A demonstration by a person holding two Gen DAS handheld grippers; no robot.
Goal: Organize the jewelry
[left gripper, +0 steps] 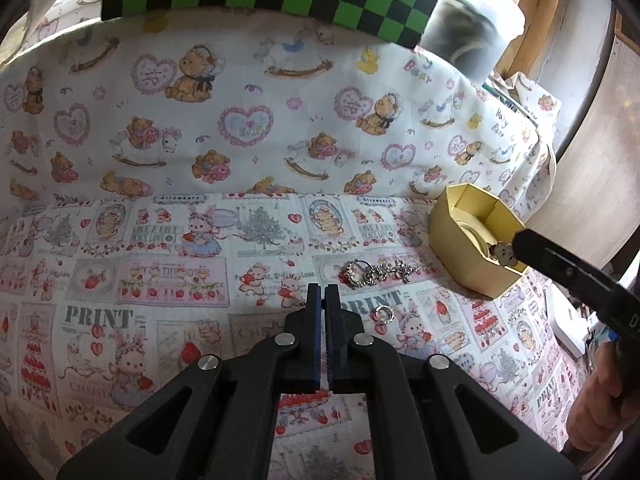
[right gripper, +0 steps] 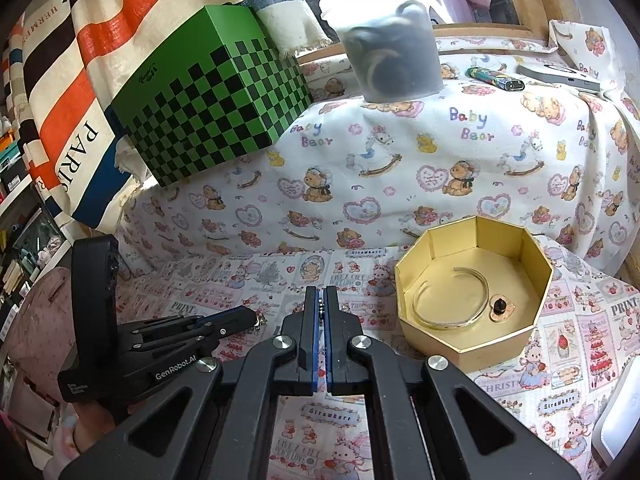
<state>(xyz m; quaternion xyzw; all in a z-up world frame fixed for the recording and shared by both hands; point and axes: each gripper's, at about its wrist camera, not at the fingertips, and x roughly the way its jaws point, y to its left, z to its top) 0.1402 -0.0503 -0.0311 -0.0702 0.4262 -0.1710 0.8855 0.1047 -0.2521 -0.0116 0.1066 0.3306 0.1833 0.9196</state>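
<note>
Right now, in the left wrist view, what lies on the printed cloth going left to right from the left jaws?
left gripper → chain bracelet → gold octagonal box → bear charm held at the right gripper

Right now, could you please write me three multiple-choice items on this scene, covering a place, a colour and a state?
1. Where does the bangle lie?
A. on the printed cloth
B. inside the gold box
C. on top of the checkered box

2. Which colours does the checkered box have?
A. green and black
B. red and white
C. blue and yellow

3. How do the right tongs stand?
A. wide open and empty
B. shut on the bangle
C. shut on a small bear charm

Answers:
1. B, as the bangle rests on the floor of the gold box.
2. A, as the checkered box shows green and black squares.
3. C, as the right tongs pinch the bear charm at their tip, over the gold box.
</note>
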